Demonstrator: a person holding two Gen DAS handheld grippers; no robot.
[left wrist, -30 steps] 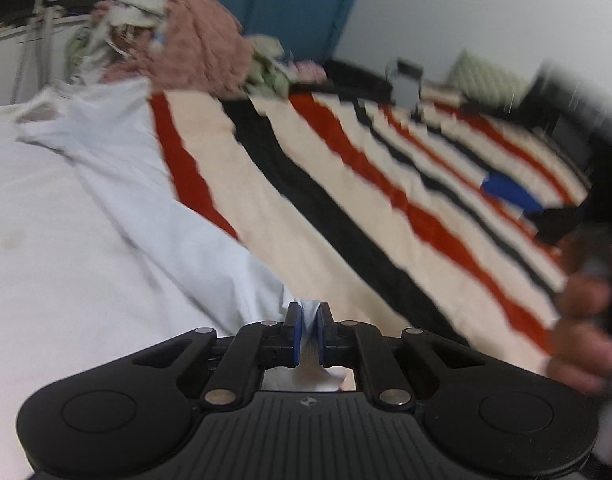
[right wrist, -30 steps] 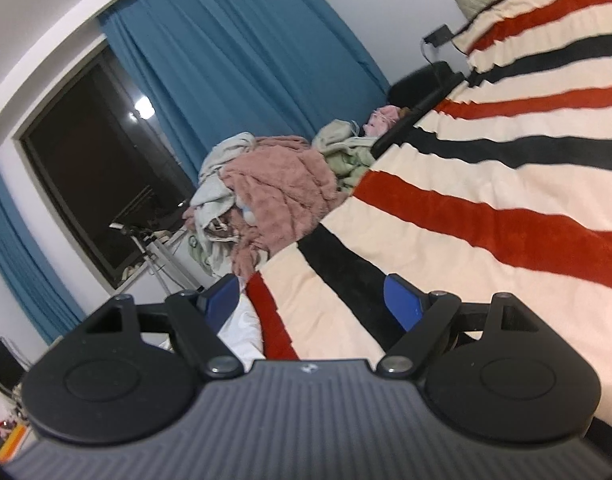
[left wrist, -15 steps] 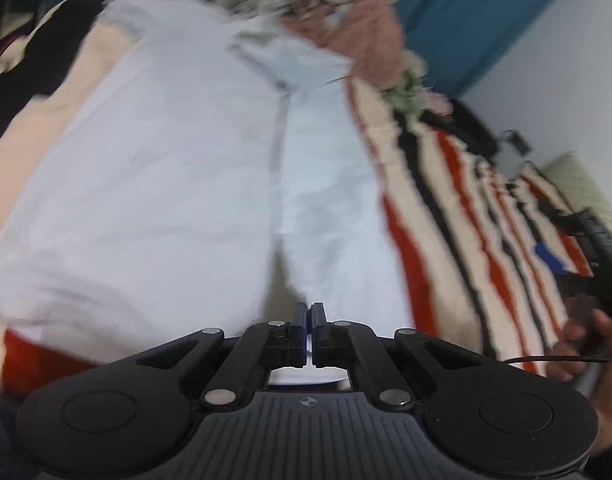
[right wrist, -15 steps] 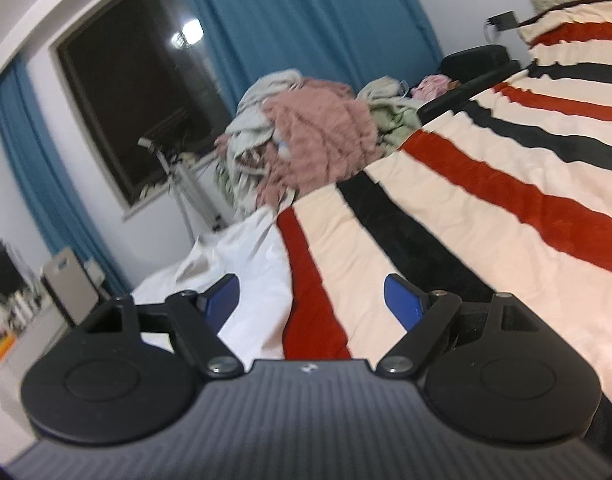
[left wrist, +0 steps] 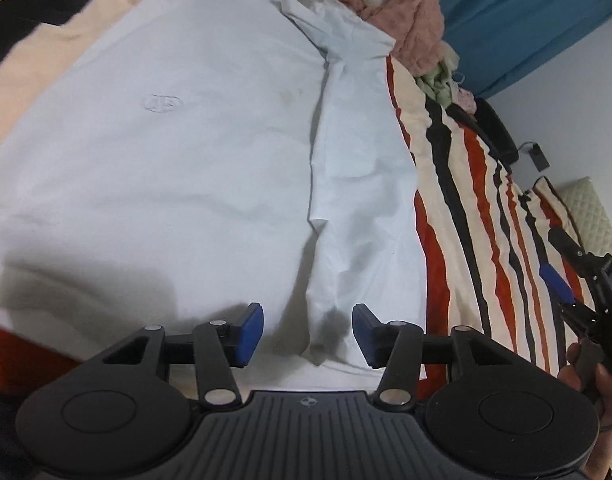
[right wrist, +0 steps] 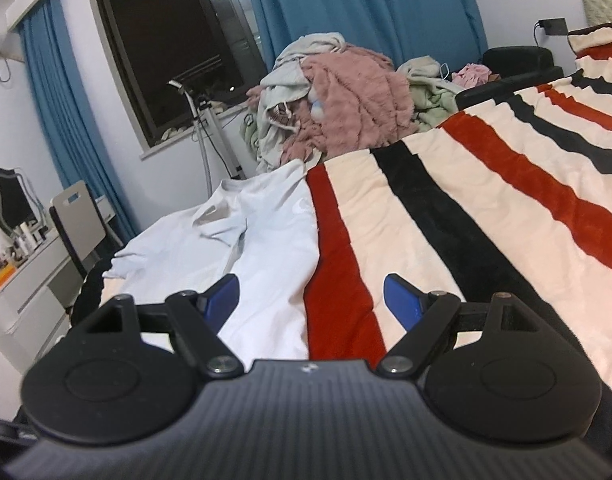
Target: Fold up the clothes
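A white T-shirt (left wrist: pixel 194 152) lies spread on the striped blanket (left wrist: pixel 470 208), its right side folded over in a long flap (left wrist: pixel 362 184). My left gripper (left wrist: pixel 308 330) hovers over the flap's near end; its jaws are opening and the pads stand apart from the cloth below. In the right wrist view the same T-shirt (right wrist: pixel 262 248) lies at the left of the blanket (right wrist: pixel 486 200). My right gripper (right wrist: pixel 312 300) is open above the shirt's edge and a red stripe, with nothing between its fingers. It also shows at the left view's right edge (left wrist: pixel 562 288), held by a hand (left wrist: pixel 598 384).
A heap of clothes (right wrist: pixel 342 100), pink and grey-green, is piled at the bed's far end before blue curtains (right wrist: pixel 366 4). A dark window (right wrist: pixel 174 48), a stand (right wrist: pixel 202 132), a chair (right wrist: pixel 78 220) and a desk (right wrist: pixel 22 280) are on the left. A pillow (left wrist: pixel 590 216) lies far right.
My left gripper carried the shirt's side across onto the body, then let go of the cloth and spread its jaws. The right gripper swung left, bringing the shirt into its view.
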